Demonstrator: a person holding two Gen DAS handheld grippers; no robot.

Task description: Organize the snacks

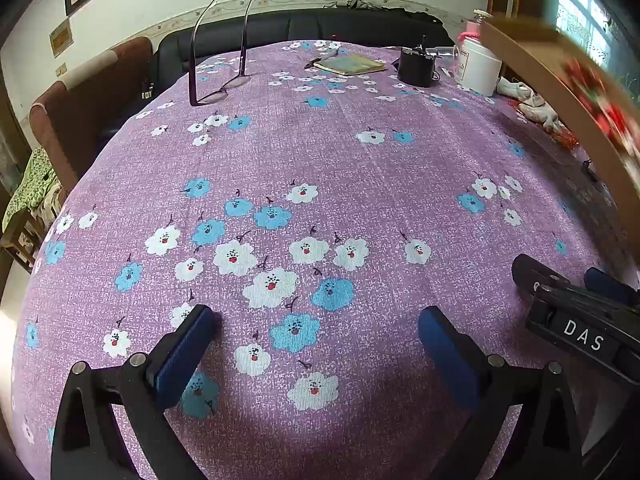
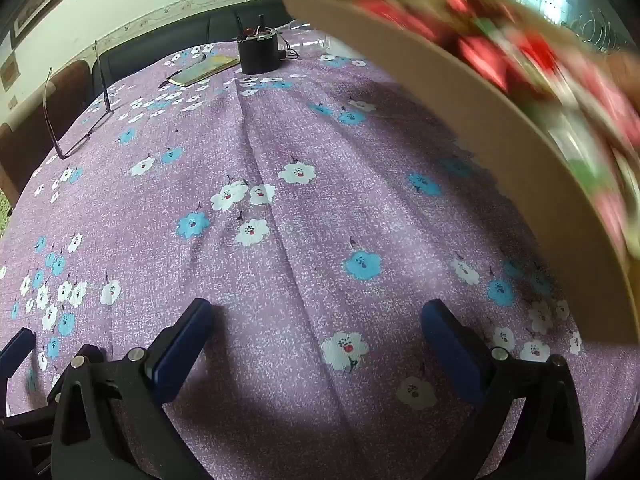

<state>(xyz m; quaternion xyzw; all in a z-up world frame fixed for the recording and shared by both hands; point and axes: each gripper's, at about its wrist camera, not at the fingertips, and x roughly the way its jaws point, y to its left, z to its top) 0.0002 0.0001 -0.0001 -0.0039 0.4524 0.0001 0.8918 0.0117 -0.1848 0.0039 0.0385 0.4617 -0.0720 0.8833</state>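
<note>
Looking along the left wrist view: left gripper point(image 1: 318, 326) has its 2 blue-padded fingers point(image 1: 182, 354) spread wide, nothing between them, poised over the purple flowered tablecloth point(image 1: 320, 168). Right gripper point(image 1: 560, 280) enters at the lower right edge, its body marked "DAS". A cardboard tray point(image 1: 532, 64), blurred, cuts across the upper right with red and green snack packets point(image 1: 600, 96) inside; what carries it cannot be told. At the far end of the cloth: folded-open eyeglasses point(image 1: 218, 68) at left, a yellowish notebook point(image 1: 350, 65), a black round container point(image 1: 416, 66), a white jar point(image 1: 478, 68), crumpled white cloth point(image 1: 528, 100).

Right wrist view: right gripper point(image 2: 318, 326) also stands with jaws fully apart, empty, above the cloth. The cardboard tray point(image 2: 460, 104) fills the upper right, tilted and motion-blurred, snack packets point(image 2: 520, 56) visible in it, well clear of both fingers. Left gripper's fingertip point(image 2: 18, 346) shows at the lower left edge. Eyeglasses point(image 2: 78, 108), notebook point(image 2: 200, 70) and black container point(image 2: 258, 54) lie beyond.
</note>
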